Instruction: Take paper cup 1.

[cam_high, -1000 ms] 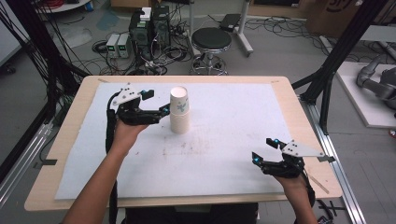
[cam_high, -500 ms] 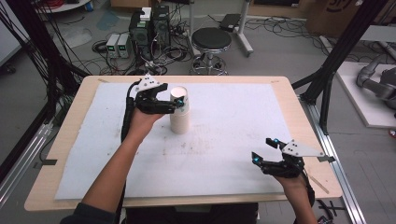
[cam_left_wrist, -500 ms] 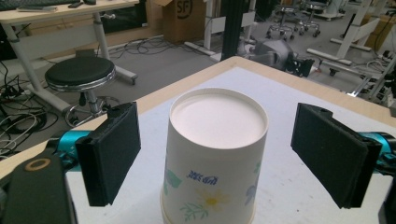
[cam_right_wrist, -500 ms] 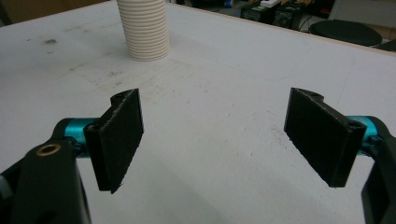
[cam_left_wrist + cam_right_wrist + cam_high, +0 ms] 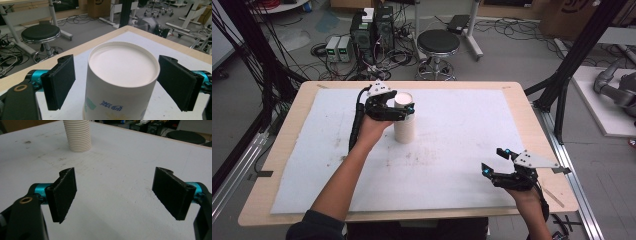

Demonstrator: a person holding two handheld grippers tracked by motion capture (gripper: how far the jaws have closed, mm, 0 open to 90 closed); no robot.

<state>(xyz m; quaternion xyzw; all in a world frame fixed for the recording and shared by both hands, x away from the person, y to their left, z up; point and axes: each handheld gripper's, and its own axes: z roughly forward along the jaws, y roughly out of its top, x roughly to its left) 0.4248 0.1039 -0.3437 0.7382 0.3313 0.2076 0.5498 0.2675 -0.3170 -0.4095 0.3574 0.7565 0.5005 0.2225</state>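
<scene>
Cup stack (image 5: pixel 122 82) between open jaws

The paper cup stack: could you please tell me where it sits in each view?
High view: cup stack left of centre, between the left claw jaws.
Left gripper view: cup stack centre, foreground.
Right gripper view: cup stack top, left of centre.
Shared landmark: white mat.

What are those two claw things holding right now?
Nothing. The left gripper has its open jaws either side of the cup stack's top, not touching; the right gripper is open.
</scene>
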